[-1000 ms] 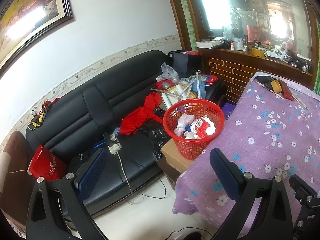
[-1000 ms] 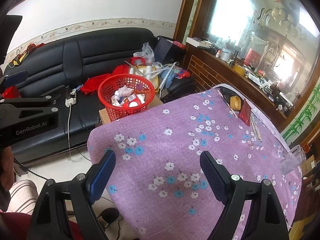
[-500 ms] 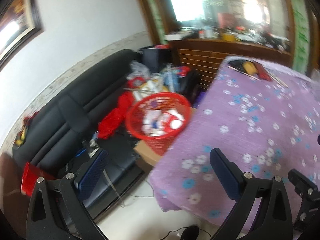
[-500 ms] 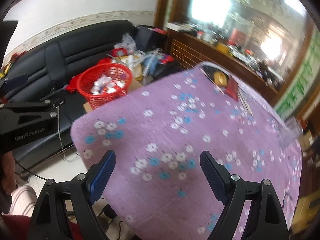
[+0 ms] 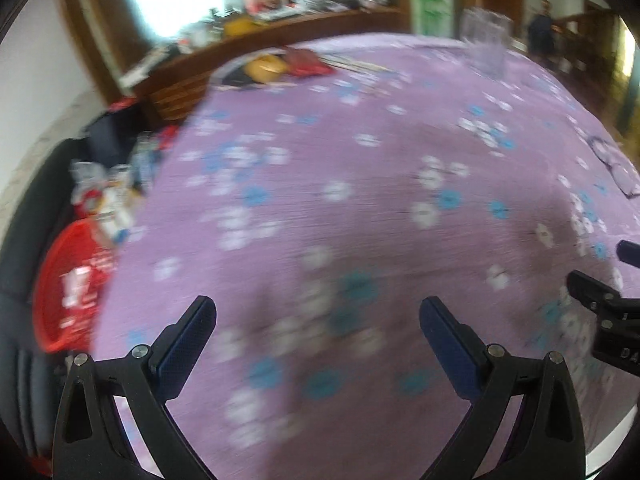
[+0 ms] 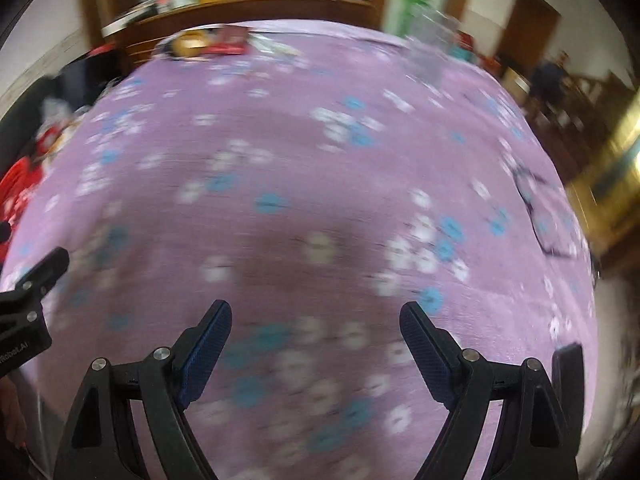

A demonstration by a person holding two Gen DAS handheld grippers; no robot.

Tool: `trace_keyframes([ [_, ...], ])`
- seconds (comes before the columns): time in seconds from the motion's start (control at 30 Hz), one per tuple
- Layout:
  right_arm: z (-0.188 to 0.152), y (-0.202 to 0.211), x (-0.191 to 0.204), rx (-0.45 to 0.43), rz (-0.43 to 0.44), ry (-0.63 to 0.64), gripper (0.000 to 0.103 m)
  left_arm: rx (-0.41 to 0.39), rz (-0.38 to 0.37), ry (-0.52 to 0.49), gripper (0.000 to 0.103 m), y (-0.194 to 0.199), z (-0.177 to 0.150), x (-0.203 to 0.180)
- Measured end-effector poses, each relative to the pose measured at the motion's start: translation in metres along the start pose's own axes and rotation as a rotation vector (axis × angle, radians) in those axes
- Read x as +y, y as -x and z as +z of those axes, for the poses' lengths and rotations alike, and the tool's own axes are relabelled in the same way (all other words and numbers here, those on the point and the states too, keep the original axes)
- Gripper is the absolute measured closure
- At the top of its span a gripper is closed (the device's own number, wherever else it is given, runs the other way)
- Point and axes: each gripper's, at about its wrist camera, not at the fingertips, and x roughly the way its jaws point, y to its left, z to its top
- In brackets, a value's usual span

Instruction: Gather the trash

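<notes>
- Purple flowered tablecloth [image 5: 360, 184] covers a broad table, mostly bare in the middle.
- Red plastic mesh basket [image 5: 68, 288] of wrappers, probably trash, sits beyond the table's left edge.
- Left gripper [image 5: 316, 322] and right gripper [image 6: 316, 324]: jaws apart, empty, above the cloth.

Bench cover [image 5: 360, 184]: woven cloth, matt, lilac with printed white and blue flowers, fine ribbed weave. Left gripper [image 5: 318, 316]: matt black plastic arms, blue textured pads, shiny metal rivets. Right gripper [image 6: 316, 320]: same. Red basket [image 5: 64, 292]: glossy plastic. Jug [image 5: 486, 46]: clear plastic or glass; blurred. Ledge [image 5: 280, 28]: glossy brown wood.
</notes>
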Motion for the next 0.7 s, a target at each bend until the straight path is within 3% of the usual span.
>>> trace_keyframes([
  [0.2,0.007,-0.038,-0.032,-0.010,0.015,-0.166,0.014,0.035,-0.027,-0.029,0.002,-0.043,0.019,-0.029],
  [0.27,0.011,-0.043,-0.030,-0.041,0.006,-0.171,0.011,0.054,-0.045,-0.035,0.002,-0.052,0.022,-0.032],
  [0.4,0.018,-0.051,-0.024,-0.090,-0.023,-0.172,0.007,0.014,-0.096,-0.015,0.000,-0.060,0.026,-0.026],
  [0.5,0.028,-0.059,-0.019,-0.077,-0.030,-0.185,0.000,0.008,-0.167,0.038,0.000,-0.067,0.027,-0.017],
  [0.7,0.035,-0.064,-0.013,-0.113,-0.047,-0.177,0.000,0.003,-0.160,0.051,0.000,-0.069,0.029,-0.017],
])
